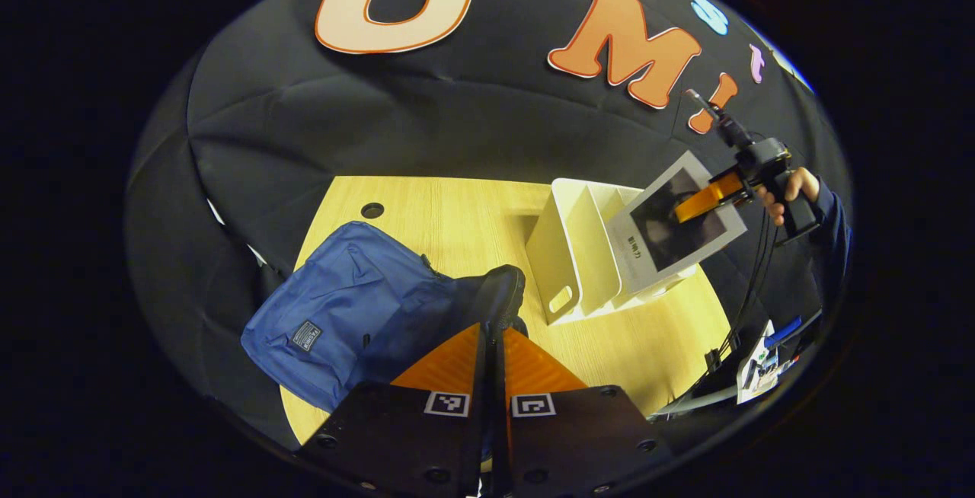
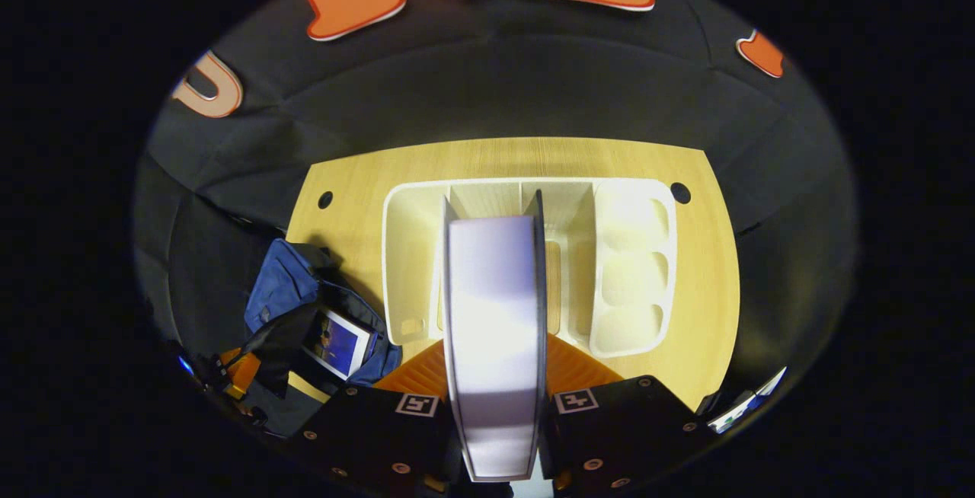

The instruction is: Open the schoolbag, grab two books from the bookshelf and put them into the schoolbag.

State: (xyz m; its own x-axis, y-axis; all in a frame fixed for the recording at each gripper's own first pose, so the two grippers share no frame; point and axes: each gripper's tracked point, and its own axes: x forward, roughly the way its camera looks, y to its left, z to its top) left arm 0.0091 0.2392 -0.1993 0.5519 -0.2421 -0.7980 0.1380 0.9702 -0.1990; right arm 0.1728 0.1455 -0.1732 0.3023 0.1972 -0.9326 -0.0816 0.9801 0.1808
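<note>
The blue schoolbag (image 1: 350, 292) lies on the left of the wooden table (image 1: 457, 209). My left gripper (image 1: 493, 330) is shut on its black flap (image 1: 499, 292) and holds it up. The white bookshelf (image 1: 571, 254) stands to the right. Above it my right gripper (image 1: 704, 201) is shut on a white book with a dark picture (image 1: 670, 235), tilted and lifted out of the shelf. In the right gripper view this book (image 2: 495, 315) stands edge-on between my right gripper (image 2: 495, 353) fingers, over the bookshelf (image 2: 632, 254). A blue-covered book (image 2: 337, 342) sits inside the open schoolbag (image 2: 278, 285), beside the left gripper (image 2: 244, 368).
A person's hand (image 1: 792, 189) in a dark sleeve holds the right gripper, with cables hanging below it. Papers and small items (image 1: 762, 365) lie past the table's right edge. Round holes (image 2: 680, 193) mark the table's far corners. Bare wood (image 2: 708, 292) runs right of the shelf.
</note>
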